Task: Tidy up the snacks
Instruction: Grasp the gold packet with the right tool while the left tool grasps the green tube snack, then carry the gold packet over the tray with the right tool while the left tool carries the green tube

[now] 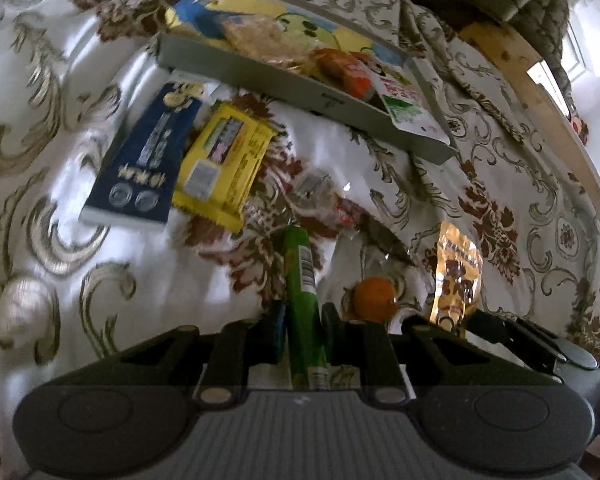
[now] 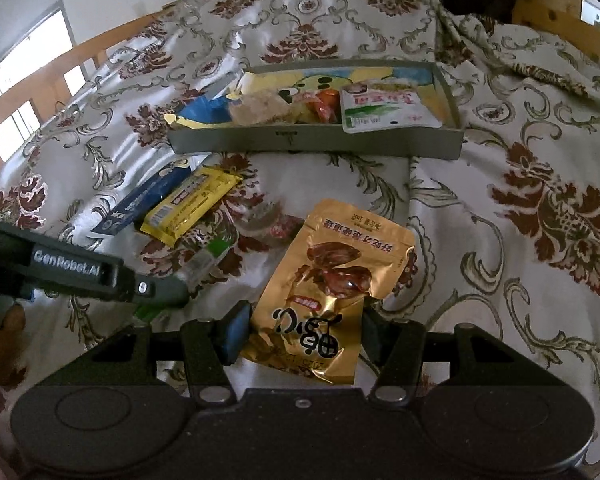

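Glossy gold foil pouch [image 2: 324, 280] | shiny satin patterned cloth [image 2: 500, 280] beneath pouch | matt grey tray [image 2: 312, 144] beyond pouch | bare wood rail [image 2: 540, 12] behind tray

The left hand-held gripper [image 1: 300, 330] pinches a green stick packet [image 1: 302, 300] above the floral cloth [image 1: 60, 120].

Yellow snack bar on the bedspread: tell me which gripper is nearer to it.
Left. The left gripper, shut on a green packet, sits just short of the yellow snack bar. The right gripper, holding the gold pouch, is farther off to the bar's right.
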`<state>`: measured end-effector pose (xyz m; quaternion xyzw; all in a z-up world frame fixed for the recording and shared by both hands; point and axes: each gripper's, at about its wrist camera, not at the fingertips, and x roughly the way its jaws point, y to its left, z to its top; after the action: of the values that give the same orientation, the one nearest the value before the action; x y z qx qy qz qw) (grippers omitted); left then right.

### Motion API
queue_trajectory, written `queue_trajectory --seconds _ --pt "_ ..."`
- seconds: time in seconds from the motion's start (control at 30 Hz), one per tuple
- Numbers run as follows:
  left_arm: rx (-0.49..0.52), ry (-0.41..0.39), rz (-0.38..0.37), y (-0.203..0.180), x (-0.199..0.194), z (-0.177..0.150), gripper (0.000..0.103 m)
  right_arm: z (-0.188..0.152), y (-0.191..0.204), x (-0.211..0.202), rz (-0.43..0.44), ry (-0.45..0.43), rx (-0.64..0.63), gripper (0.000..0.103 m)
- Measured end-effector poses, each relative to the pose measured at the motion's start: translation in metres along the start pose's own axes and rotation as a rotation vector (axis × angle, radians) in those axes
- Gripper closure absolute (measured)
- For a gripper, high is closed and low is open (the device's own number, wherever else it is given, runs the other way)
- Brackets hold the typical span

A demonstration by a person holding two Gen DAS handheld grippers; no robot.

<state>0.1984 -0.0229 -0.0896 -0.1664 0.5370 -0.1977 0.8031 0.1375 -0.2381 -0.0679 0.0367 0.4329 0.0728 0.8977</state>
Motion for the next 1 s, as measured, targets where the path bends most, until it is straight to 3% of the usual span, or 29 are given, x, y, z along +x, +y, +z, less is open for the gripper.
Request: queue_trajectory --seconds 0.13,0.4,0.57,0.83,1.0 --pt "-0.04 -0.016 -0.033 0.004 -0.007 -0.004 0.082 0.001 0.0 -0.003 0.005 -0.019 0.002 0.045" --pt "-0.057 -0.122 -0.128 0.002 -0.024 0.002 0.082 0.006 0.0 -0.007 0.015 -0.074 -0.03 0.045" --pt "-0.059 -0.188 -0.128 0.0 -0.027 0.012 0.082 0.016 -0.005 -0.008 0.018 -0.123 -0.039 0.045" --pt "-0.034 -0.285 -0.127 -0.01 -0.033 0.065 0.082 0.058 -0.017 0.002 0.052 -0.258 -0.006 0.045" --pt "-0.074 -0.321 -0.118 -0.016 -0.024 0.103 0.082 0.093 -0.026 0.019 0.043 -0.314 0.005 0.045"
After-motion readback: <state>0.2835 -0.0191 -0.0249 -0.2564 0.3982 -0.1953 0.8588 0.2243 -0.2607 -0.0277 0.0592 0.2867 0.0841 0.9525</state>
